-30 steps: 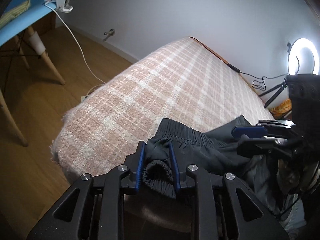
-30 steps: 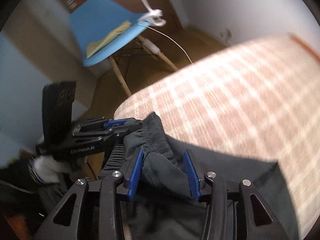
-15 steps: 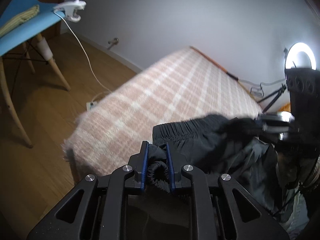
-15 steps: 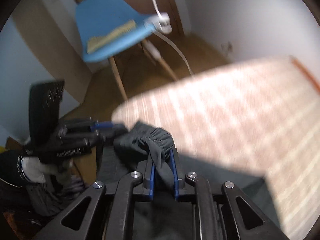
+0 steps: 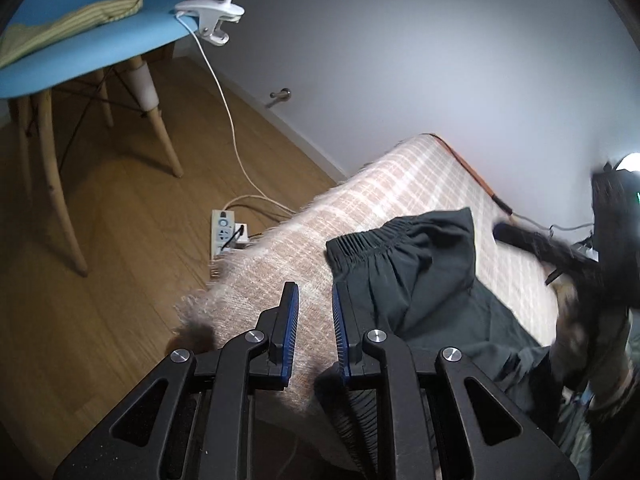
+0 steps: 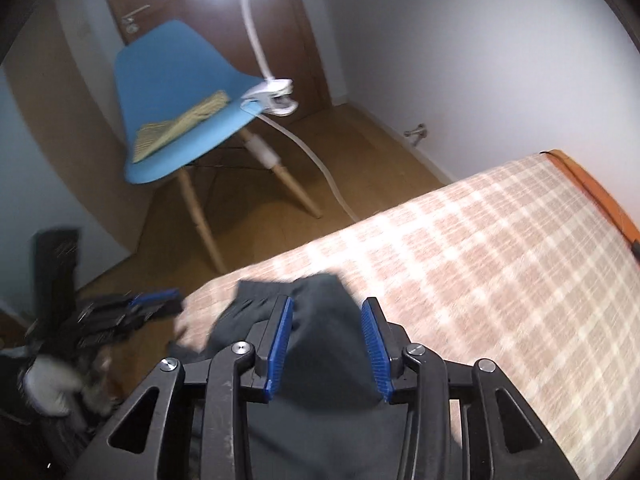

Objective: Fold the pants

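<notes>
Dark grey pants [image 5: 420, 264] lie bunched on the pink plaid blanket [image 5: 400, 184] near the bed's corner, elastic waistband facing the far side. My left gripper [image 5: 314, 304] hovers just left of them, jaws narrowly apart with only blanket showing between. In the right wrist view the pants [image 6: 320, 360] rise in a dark fold between the blue pads of my right gripper [image 6: 328, 312], whose jaws are opening and stand clear of the cloth. The other gripper shows blurred in each view: the right gripper [image 5: 540, 248] beyond the pants, the left gripper [image 6: 152, 304] at the bed's edge.
A blue chair [image 6: 180, 120] with a folded striped cloth stands on the wooden floor beyond the bed. A white clip lamp [image 5: 212, 16] grips its seat, cord running to a power strip [image 5: 224, 232]. A ring light [image 5: 630, 160] glows at the far right.
My left gripper let go of the waistband and drew back to the left. My right gripper pinched a fold half a second ago and has since spread its jaws. Both rose.
</notes>
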### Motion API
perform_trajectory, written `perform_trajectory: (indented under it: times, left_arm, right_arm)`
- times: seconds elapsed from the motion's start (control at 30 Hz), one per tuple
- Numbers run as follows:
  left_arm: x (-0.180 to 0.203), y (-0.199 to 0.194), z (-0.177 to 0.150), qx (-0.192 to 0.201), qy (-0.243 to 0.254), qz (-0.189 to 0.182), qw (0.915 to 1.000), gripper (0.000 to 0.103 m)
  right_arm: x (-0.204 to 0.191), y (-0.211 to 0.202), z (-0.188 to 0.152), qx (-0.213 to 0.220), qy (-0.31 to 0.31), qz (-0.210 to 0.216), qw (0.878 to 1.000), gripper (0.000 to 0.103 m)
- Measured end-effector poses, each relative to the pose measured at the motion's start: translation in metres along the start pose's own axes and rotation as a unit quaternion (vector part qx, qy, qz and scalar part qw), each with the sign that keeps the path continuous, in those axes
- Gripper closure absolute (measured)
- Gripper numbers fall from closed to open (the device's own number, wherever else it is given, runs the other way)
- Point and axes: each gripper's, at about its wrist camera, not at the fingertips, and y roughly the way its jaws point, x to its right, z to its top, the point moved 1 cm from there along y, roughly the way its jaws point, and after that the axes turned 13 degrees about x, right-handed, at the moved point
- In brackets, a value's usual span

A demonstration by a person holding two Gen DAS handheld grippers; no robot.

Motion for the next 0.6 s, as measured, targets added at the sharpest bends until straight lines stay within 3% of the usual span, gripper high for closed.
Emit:
perform_trajectory:
  times: [0.07,0.17,0.3,0.37,0.47,0.6]
  left_arm:
    - [0.003,0.0,0.002,0.0,0.005,-0.006,1.0,0.088]
    - [0.011,0.002,0.0,-0.002,0.015,-0.015,0.9998,0.088]
    - [0.016,0.005,0.003,-0.003,0.019,-0.019,0.9996,0.088]
    - [0.014,0.007,0.006,-0.004,0.018,-0.019,0.9996,0.088]
    - [0.006,0.007,0.01,-0.003,0.006,-0.016,0.9998,0.088]
    - [-0.006,0.005,0.014,-0.002,-0.009,-0.012,0.9999,0.088]
  right_arm:
    - [-0.017,-0.011,-0.017,-0.006,-0.02,0.025,0.999,0.064]
    - [-0.038,-0.012,-0.04,-0.033,-0.058,0.028,0.997,0.064]
    - [-0.057,-0.016,-0.058,-0.051,-0.065,0.068,0.994,0.064]
    - [-0.072,-0.019,-0.069,-0.057,-0.081,0.087,0.991,0.057]
    - [-0.093,-0.018,-0.088,-0.078,-0.107,0.11,0.985,0.057]
    - [-0.119,-0.013,-0.11,-0.101,-0.164,0.109,0.975,0.057]
